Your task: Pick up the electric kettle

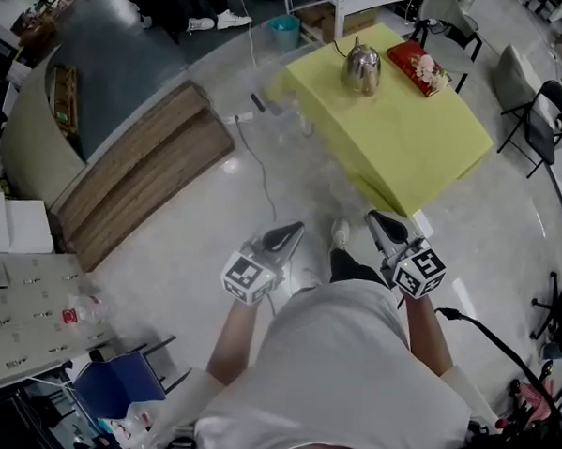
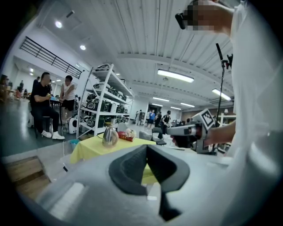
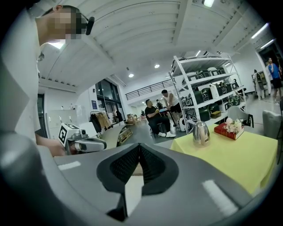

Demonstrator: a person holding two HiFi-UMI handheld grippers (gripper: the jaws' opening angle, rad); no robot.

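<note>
A glossy grey floor (image 1: pixel 196 233) carries a yellow-clothed table (image 1: pixel 407 150), with white shelving (image 2: pixel 99 103) under strip lights (image 2: pixel 177 75).

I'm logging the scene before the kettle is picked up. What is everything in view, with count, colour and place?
electric kettle: one, silver, on the table's far part
table: one, yellow, ahead of the person
red box: one, pale flowers on top, on the table right of the kettle
wooden steps: one set, brown, on the floor left of the table
cable: one, grey, on the floor between steps and table
shelf rack: one, white, behind the table
bystanders: two, beside the rack
left tongs: grey, shut, empty, short of the table
right tongs: grey, shut, empty, short of the table
</note>
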